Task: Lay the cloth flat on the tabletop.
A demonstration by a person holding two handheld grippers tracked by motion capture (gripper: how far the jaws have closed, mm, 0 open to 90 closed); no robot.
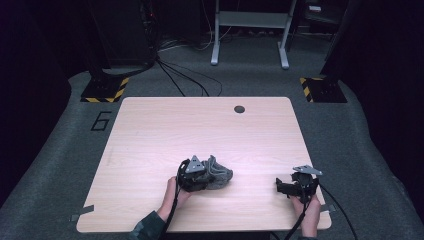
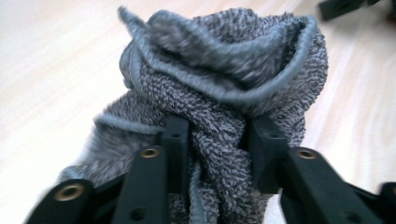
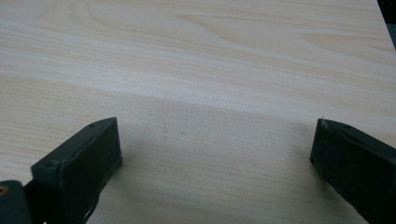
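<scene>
In the left gripper view, a grey terry towel [image 2: 219,88] is seen bunched between the two black jaws of the left gripper [image 2: 217,140]. A thick fold of the cloth fills the gap between them and touches both inner faces, while the rest of the towel rises beyond the jaw tips in a crumpled mound edged with a plain grey hem. Whether the pads are pressing on the fold or merely flank it cannot be told; the jaws stand partly apart, with the fold between them.

In the high view, the same towel [image 1: 220,174] is seen lying in a heap on the near middle of the wooden table [image 1: 200,125], just beyond and to the right of the left gripper [image 1: 196,176], which is held low over the tabletop by the left hand [image 1: 175,192].

The right gripper [image 1: 284,186] is held well apart from the towel, near the table's right front corner, by the right hand [image 1: 311,210]. In the right gripper view its jaws are seen wide apart over bare wood [image 3: 210,70], with nothing between them.

Farther off, a small dark round hole [image 1: 239,109] is seen near the table's far edge.
</scene>
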